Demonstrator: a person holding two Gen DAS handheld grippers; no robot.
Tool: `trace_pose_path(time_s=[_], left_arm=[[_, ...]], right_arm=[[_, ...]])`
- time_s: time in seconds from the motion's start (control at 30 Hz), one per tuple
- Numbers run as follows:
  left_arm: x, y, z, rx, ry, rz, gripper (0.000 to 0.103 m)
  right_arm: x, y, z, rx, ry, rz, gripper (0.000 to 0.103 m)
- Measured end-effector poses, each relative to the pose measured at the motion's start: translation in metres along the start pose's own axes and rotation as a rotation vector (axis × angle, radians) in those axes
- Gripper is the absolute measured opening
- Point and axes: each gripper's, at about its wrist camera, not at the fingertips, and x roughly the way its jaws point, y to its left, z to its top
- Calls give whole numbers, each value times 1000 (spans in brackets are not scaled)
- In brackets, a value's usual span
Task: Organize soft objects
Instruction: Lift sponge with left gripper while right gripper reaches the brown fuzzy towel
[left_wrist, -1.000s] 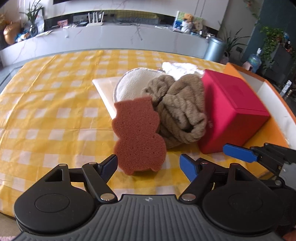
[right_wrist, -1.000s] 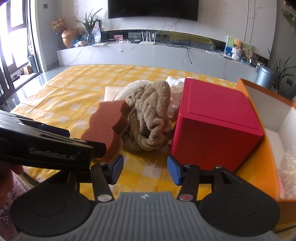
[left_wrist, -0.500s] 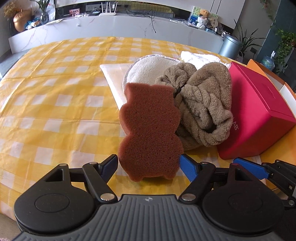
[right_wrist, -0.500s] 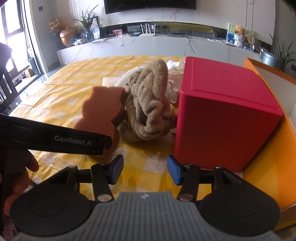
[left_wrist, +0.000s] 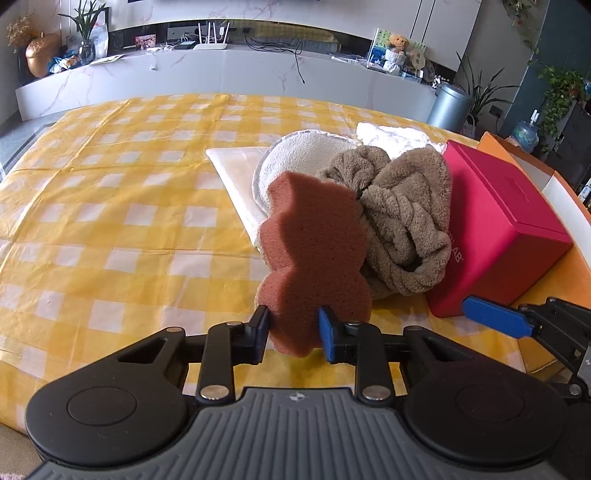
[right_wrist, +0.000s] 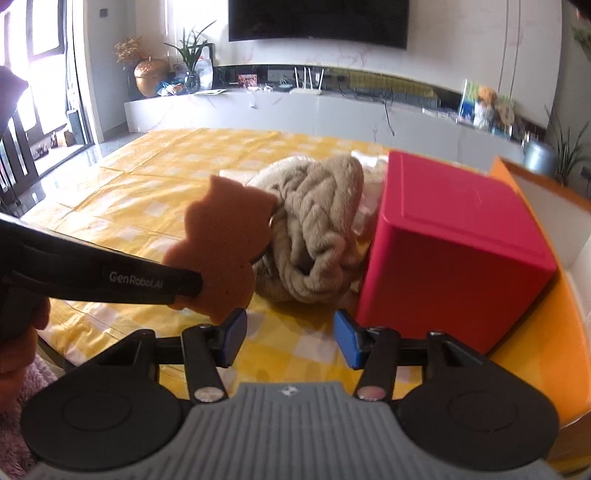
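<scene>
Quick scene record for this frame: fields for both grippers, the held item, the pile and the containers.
left gripper: jaws just closed onto the bear-shaped sponge
right gripper: open, nothing between the jaws
pile: tan towel on a white pad, beside the sponge
containers: red box with lid shut; orange box behind it, open
surface: yellow checked tablecloth

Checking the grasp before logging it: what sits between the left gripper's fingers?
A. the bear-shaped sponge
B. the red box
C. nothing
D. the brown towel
A: the left gripper has just been closing, and its pads now pinch the bottom of the bear-shaped sponge, while the brown towel lies beside it.
</scene>
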Motion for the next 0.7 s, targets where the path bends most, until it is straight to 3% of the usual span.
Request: trace_pose_path(time_s=[0.3,0.43,0.57,0.7], left_arm=[[-26,2,-4,16,-13,-93,18],[-41,10,-7,-7,24,-114,16],[-28,19,-17,-50,89,-89,16],[-24,25,-17,-95,81,-90,20]], right_arm=[[2,5,5,-14,12,-32,44],[3,8,5,7,28,21,41],[6,19,2,-8,57,82,41],[7,23,-3,-29,76,89,41]])
